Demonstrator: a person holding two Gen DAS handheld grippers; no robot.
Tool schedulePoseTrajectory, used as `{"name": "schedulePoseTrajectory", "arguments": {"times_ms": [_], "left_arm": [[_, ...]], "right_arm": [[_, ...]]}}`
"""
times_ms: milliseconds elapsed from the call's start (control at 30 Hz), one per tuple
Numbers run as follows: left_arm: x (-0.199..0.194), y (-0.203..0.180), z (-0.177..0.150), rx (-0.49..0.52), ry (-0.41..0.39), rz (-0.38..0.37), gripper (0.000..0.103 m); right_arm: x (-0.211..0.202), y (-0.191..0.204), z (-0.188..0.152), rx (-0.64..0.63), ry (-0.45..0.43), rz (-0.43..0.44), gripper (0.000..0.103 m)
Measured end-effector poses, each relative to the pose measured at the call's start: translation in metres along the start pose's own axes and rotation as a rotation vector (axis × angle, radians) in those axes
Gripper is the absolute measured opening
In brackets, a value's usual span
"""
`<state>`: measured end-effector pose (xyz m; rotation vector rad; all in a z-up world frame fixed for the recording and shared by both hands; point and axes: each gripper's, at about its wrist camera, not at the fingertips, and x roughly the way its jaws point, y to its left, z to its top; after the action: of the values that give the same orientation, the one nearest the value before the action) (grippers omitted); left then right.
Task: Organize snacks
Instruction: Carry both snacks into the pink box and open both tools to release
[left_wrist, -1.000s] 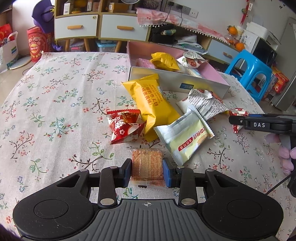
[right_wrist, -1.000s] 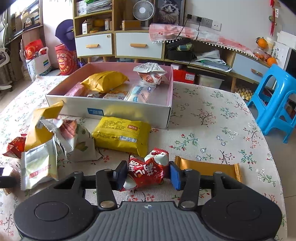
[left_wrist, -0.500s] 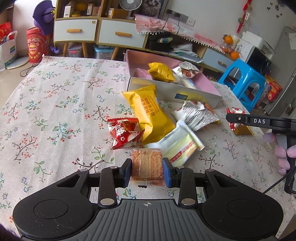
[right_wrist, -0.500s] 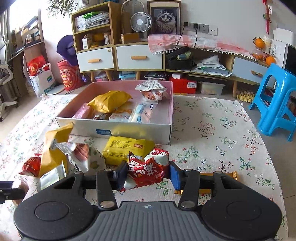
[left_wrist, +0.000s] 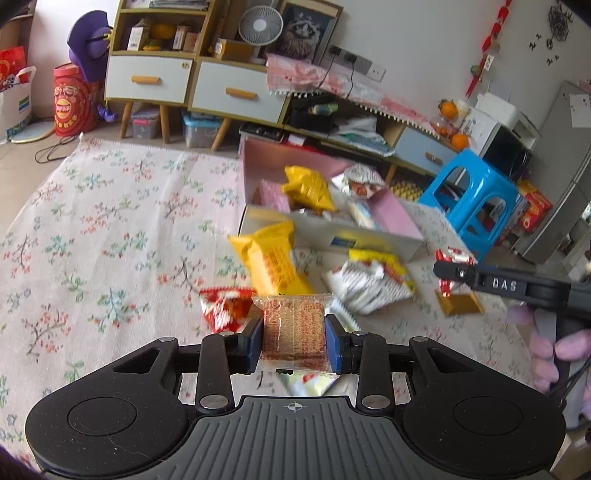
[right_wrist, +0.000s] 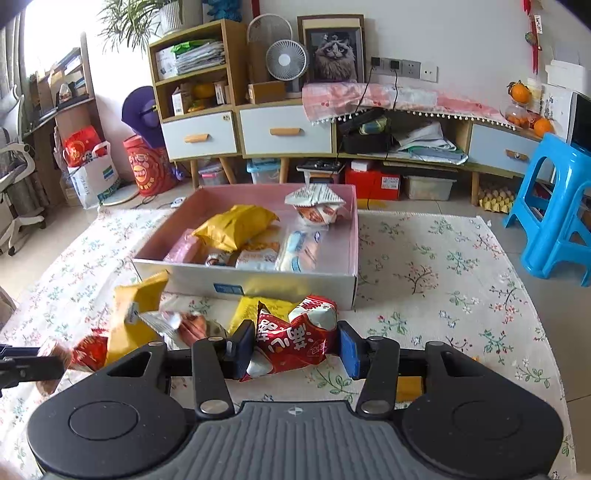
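My left gripper (left_wrist: 294, 341) is shut on a clear-wrapped brown cracker pack (left_wrist: 294, 328), lifted above the floral tablecloth. My right gripper (right_wrist: 295, 349) is shut on a red and white snack bag (right_wrist: 293, 338), also off the table; it shows again at the right of the left wrist view as the right gripper (left_wrist: 452, 271). Beyond both stands the pink-lined box (right_wrist: 258, 282) holding several snacks, among them a yellow bag (right_wrist: 234, 225). Loose on the cloth lie a long yellow pack (left_wrist: 273, 260), a red bag (left_wrist: 225, 308), a white crinkled pack (left_wrist: 365, 288) and a gold packet (left_wrist: 460, 304).
A blue plastic stool (right_wrist: 554, 206) stands off the table's right side. Cabinets with drawers (right_wrist: 284, 129) line the far wall. A person's hand (left_wrist: 546, 350) holds the right gripper's handle. The floral tablecloth (left_wrist: 110, 236) spreads out to the left of the box.
Both grippers have risen with their packs still held, so the table and loose snacks now sit lower and farther off. More of the room behind the box shows.
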<state>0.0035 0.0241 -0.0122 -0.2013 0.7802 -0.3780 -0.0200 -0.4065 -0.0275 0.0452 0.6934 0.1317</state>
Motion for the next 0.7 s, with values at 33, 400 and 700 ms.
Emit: {"name": "schedulePoseTrajectory", "arguments": {"times_ms": [33,400,700], "left_arm": [[0.0,-0.001,0.003,0.0,-0.008,-0.001,0.032],[0.009,-0.022,0.042,-0.034,-0.065,-0.019,0.032],[0.031,-0.037,0.065,-0.071,-0.091,-0.017,0.032]], "right_arm": [[-0.001,0.0,0.002,0.004,-0.005,0.001,0.036],[-0.009,0.006,0.022,0.059,-0.065,0.005,0.037],[-0.006,0.01,0.039,0.134,-0.102,0.001,0.037]]}}
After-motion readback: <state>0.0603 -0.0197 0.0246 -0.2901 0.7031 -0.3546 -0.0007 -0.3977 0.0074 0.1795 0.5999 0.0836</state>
